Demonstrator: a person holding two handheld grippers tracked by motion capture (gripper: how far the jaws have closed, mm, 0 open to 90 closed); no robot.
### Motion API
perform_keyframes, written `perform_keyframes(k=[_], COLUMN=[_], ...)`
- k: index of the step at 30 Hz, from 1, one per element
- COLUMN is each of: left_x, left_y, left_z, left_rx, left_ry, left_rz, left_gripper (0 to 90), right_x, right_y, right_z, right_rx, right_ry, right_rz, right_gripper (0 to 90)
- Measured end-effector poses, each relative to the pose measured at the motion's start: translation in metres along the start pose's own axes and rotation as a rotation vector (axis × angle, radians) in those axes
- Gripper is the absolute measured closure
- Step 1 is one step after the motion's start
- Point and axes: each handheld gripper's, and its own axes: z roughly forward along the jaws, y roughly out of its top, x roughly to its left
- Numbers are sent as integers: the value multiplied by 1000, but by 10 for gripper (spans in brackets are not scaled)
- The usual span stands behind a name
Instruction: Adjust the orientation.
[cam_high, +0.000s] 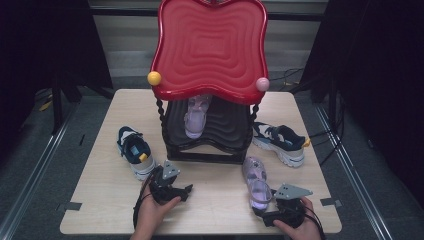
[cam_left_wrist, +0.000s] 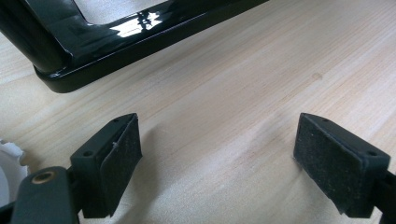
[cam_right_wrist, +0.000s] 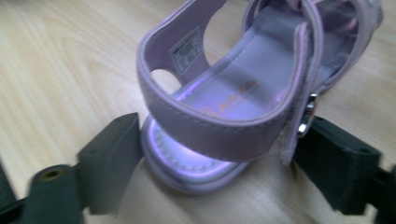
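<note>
Right gripper view: right claw (cam_right_wrist: 219, 154) spread around lilac sandal (cam_right_wrist: 243, 93), its heel label unreadable.

left tool (cam_left_wrist: 217, 161) open, right tool (cam_right_wrist: 224, 170) (jaws wide)

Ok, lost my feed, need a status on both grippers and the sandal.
Left gripper open over bare table. Right gripper open, jaws either side of purple sandal's heel. Nothing in the way.

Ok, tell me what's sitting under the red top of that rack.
Under the red top, one lilac sandal lies on the rack's black shelf, toe toward the front. The top covers the shelf's back part.
</note>
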Motion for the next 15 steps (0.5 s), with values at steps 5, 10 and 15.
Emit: perform_keyframes(k=[5,10,15], left_x=[0,0,0], left_y=[0,0,0], left_z=[0,0,0], left_rx=[0,1,1], left_ry=[0,0,0], left_rz=[0,0,0], left_gripper=[145,145,145], right_x=[-3,-9,-15], right_y=[-2,-7,-11], right_z=[-6,-14,-22], right_rx=[19,23,30], right_ry=[1,9,4], right_rz=[-11,-4,1], right_gripper=[226,285,332])
